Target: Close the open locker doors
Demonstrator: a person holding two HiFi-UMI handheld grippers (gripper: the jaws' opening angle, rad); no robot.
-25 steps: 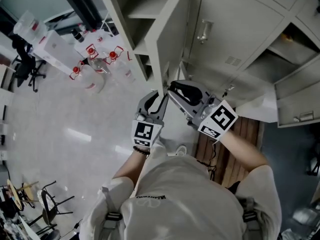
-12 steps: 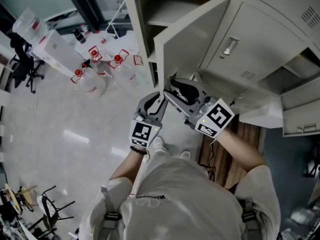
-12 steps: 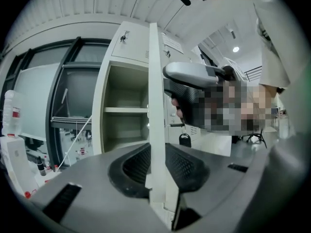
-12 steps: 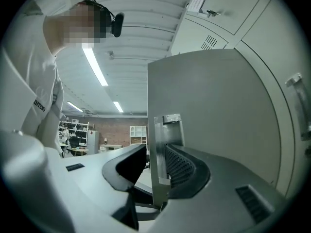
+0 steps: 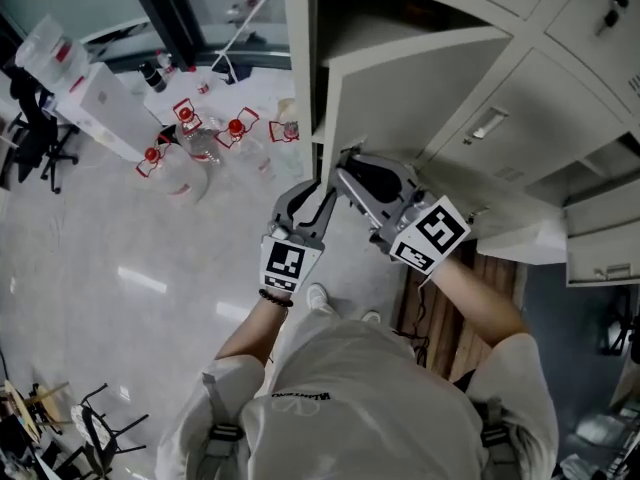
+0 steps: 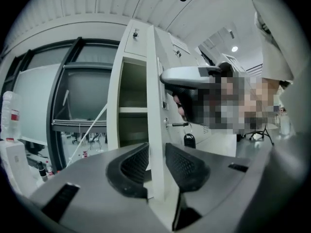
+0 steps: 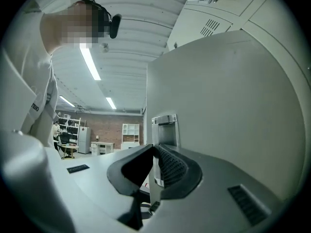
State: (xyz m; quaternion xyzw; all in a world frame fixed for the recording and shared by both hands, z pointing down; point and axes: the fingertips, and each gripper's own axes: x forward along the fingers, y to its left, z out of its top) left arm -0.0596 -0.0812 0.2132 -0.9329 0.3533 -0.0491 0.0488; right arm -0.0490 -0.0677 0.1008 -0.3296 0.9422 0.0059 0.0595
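Left gripper (image 6: 156, 165) straddles the free edge of the locker door (image 5: 420, 83), pads on both faces, though its jaws have just eased a touch wider. Right gripper (image 7: 154, 169) has just nipped down onto a thin metal tab (image 7: 153, 191) at that same edge. And the door's swinging! It's come round a good way toward its compartment (image 5: 380, 13) (still well ajar, mind). Closing looks under way; another open door (image 5: 600, 248) waits at right.

Glossy pale floor (image 5: 120, 258): red-cap plastic jugs (image 5: 185, 153) clustered upper L, white box (image 5: 100, 103) beside them, office chair (image 5: 40, 133) far L, wood slats (image 5: 465, 288) on R.
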